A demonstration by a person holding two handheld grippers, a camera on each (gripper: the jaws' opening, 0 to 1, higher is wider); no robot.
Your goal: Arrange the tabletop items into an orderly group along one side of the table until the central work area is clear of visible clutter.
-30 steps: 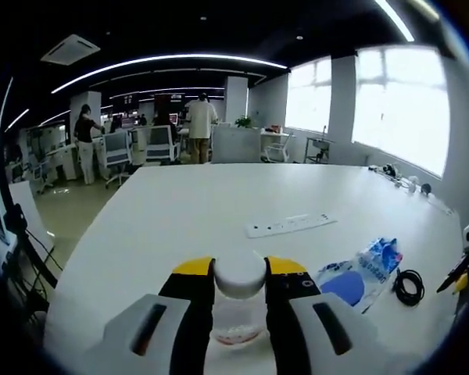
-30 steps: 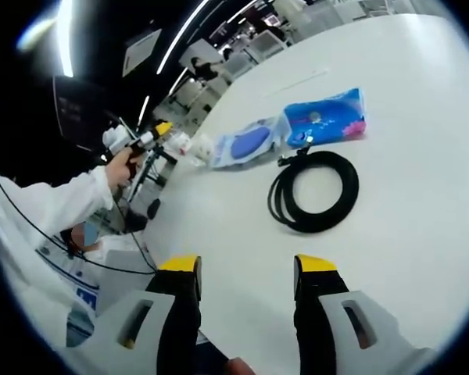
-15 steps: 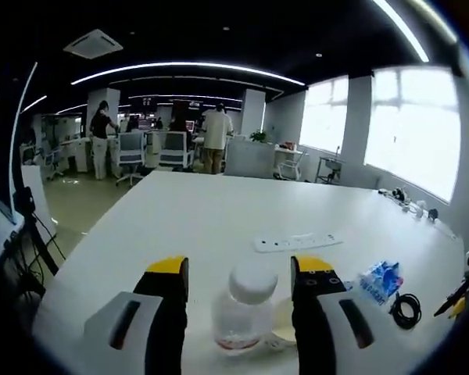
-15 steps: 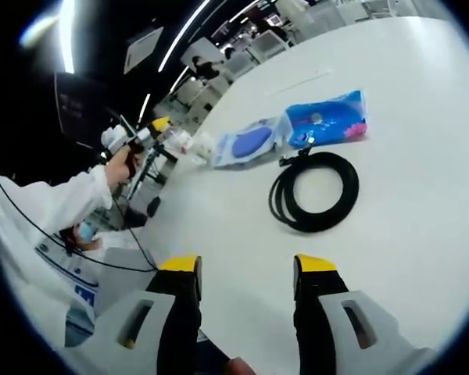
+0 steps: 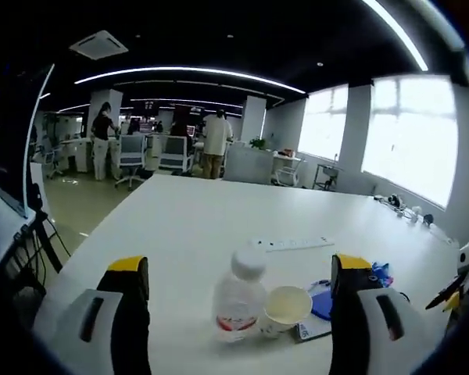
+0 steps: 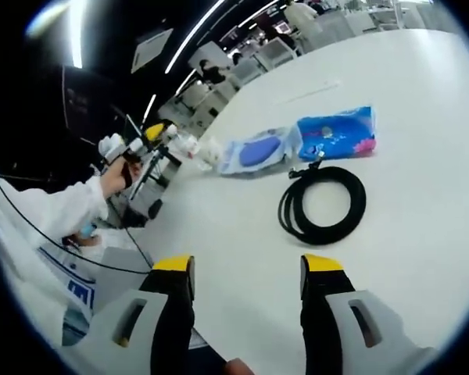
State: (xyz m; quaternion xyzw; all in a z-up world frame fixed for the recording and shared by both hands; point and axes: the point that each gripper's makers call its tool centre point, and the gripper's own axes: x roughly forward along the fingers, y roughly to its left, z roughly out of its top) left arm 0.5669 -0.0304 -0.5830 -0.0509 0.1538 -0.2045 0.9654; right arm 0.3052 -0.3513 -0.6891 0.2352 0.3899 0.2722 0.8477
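Observation:
A clear plastic bottle (image 5: 238, 306) with a white cap stands upright on the white table (image 5: 187, 226). A small cream cup (image 5: 288, 305) stands right beside it. My left gripper (image 5: 240, 264) is wide open, its jaws well apart on either side of the bottle and short of it. Behind the cup lies a clear bag holding a blue thing (image 5: 323, 298), also seen as the clear bag (image 6: 255, 151). Next to it are a blue packet (image 6: 336, 133) and a black cable coil (image 6: 323, 205). My right gripper (image 6: 247, 267) hangs open over bare table, short of the coil.
A white power strip (image 5: 291, 244) lies further out on the table. A hand holds the left gripper (image 6: 144, 139) near the table edge, with a white sleeve (image 6: 55, 211) below it. Office desks, chairs and people stand far behind.
My left gripper has opened, let go of the bottle and drawn back; the bottle now stands free beside the cup. The right gripper has barely moved.

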